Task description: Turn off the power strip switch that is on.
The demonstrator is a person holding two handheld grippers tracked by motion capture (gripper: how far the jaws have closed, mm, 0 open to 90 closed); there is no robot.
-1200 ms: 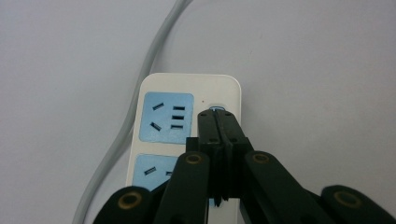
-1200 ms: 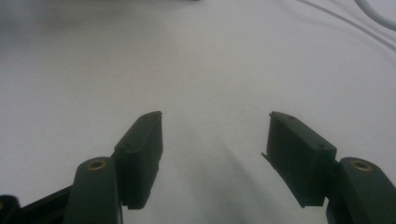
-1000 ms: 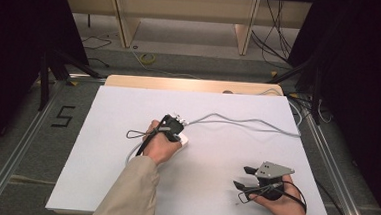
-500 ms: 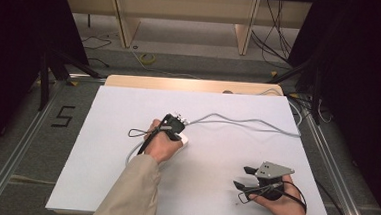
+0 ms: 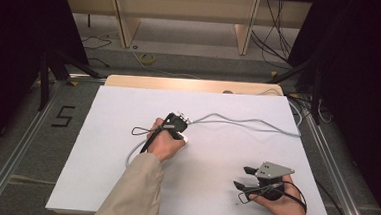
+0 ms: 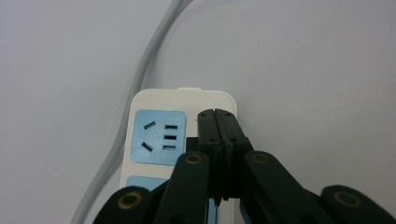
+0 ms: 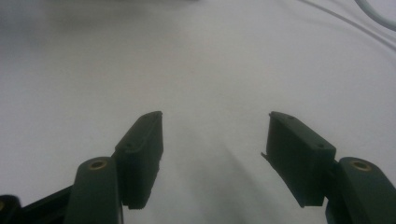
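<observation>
I see my left gripper (image 6: 218, 114), jaws pressed together with nothing between them, poised directly over a white power strip (image 6: 154, 140) near the middle of the white table (image 5: 99, 182). The strip's long axis runs along the gripper's own line, toward the table's far edge, where its grey cord (image 5: 247, 122) trails off to the right. My right gripper (image 7: 215, 154), jaws spread and empty, rests well apart by the near right corner, so the left is plainly nearer.
</observation>
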